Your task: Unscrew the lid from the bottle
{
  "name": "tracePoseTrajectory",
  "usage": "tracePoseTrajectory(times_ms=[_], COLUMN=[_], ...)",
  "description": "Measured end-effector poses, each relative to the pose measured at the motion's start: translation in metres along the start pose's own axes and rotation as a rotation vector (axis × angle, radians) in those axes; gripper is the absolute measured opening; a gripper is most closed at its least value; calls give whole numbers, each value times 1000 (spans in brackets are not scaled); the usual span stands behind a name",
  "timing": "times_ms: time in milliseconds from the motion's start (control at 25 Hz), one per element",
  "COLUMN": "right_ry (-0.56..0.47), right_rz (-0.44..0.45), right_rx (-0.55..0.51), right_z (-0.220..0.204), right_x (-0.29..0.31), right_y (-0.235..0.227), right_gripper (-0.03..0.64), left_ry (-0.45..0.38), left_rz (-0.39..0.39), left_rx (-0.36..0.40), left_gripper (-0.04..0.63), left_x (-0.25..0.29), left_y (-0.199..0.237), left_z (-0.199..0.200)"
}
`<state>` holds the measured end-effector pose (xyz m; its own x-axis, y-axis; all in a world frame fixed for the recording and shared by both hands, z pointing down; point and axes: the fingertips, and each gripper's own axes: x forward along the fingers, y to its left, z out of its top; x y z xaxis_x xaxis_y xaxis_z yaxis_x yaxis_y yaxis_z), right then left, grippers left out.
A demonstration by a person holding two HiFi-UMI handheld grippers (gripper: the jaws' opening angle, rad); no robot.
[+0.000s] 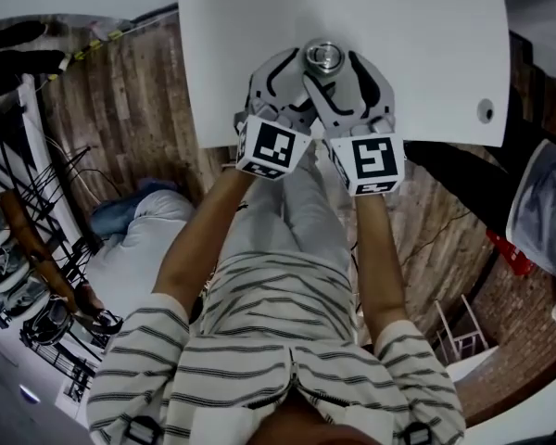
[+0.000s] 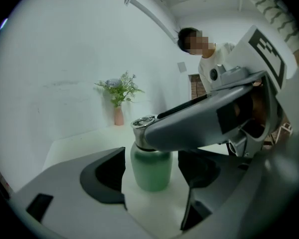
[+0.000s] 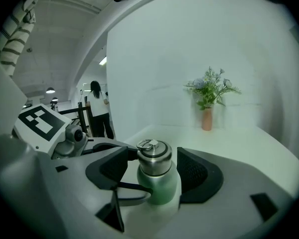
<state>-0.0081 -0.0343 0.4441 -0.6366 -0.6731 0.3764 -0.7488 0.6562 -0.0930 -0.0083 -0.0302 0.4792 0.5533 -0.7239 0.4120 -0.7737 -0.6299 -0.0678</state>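
Note:
A green bottle (image 2: 150, 171) with a steel lid (image 3: 153, 156) and a ring on top stands upright on the white table (image 1: 426, 44), near its front edge. Seen from the head view, the lid (image 1: 322, 58) sits between both grippers. My left gripper (image 2: 152, 183) is open around the green body, with a gap on each side. My right gripper (image 3: 154, 172) is open at the level of the lid and neck, its pads clear of the steel. One right gripper finger (image 2: 204, 118) crosses in front of the lid in the left gripper view.
A small pink vase of flowers (image 3: 207, 118) stands at the table's far side against a white wall. The table has a round cable hole (image 1: 485, 110) at its right. People stand in the background (image 3: 97, 108). A rack (image 1: 18, 248) stands on the floor at left.

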Motion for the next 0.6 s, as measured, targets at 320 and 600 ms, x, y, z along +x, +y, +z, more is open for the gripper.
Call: tracePoseTrajectory(times_ms=[320,600], right_ry=[5,12], right_rz=[-19,-14], right_rx=[-29,-56], right_z=[-3,-3], right_x=[16,21], right_y=[-4,-5], right_gripper=[275,249], left_ry=[-24,-18], left_rz=[-18,-28], left_rx=[50,47], left_gripper=[328,303], left_x=[18,25], left_y=[2,2], left_z=[1,0])
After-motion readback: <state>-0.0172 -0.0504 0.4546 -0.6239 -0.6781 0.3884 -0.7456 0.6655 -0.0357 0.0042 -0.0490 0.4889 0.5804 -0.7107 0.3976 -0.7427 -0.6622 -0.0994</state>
